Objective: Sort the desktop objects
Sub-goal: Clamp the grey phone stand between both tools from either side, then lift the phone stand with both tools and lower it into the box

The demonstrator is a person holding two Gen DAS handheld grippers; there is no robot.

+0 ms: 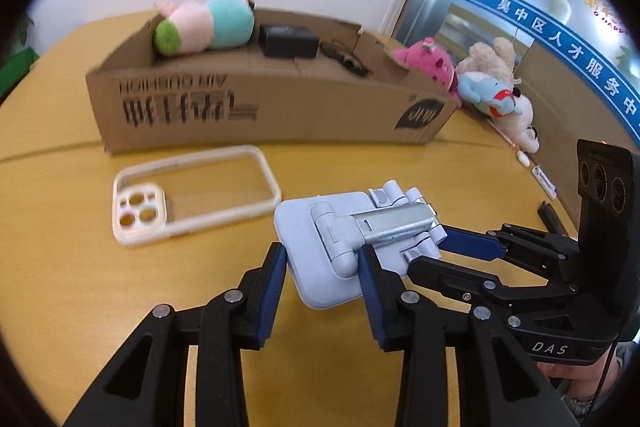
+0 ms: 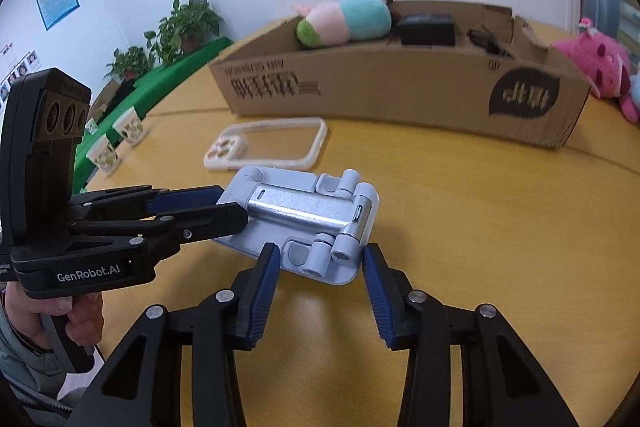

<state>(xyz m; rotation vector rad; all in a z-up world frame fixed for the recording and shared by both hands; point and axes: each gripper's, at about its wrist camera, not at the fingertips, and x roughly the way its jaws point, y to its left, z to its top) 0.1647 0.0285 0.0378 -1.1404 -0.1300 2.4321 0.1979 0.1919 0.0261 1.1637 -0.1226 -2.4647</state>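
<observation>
From my left gripper (image 1: 323, 259) I see the folded light-blue phone stand (image 1: 352, 239) lying flat on the yellow table (image 1: 60, 227), one end of it sitting between my two blue pads; the jaws are spread roughly to the width of that end, and I cannot tell whether the pads actually press on it. My right gripper (image 2: 318, 259) comes at the same stand (image 2: 304, 215) from the opposite end, its jaws held apart with the stand's hinged end between the tips, the left pad close to the edge and the right pad showing a gap. In the right wrist view my left gripper (image 2: 224, 207) reaches in from the left with its fingers at the stand's far end. Just beyond the stand, ahead and to the left of my left gripper, a clear phone case (image 1: 192, 195) lies flat, apart from the stand. Farther ahead stands an open cardboard box (image 1: 260, 107) holding a pastel plush toy (image 1: 204, 25), a black block (image 1: 289, 41) and a dark cable (image 1: 346, 61). To the right of the box a pink plush (image 1: 428, 63) and other soft toys (image 1: 496, 87) are piled.
</observation>
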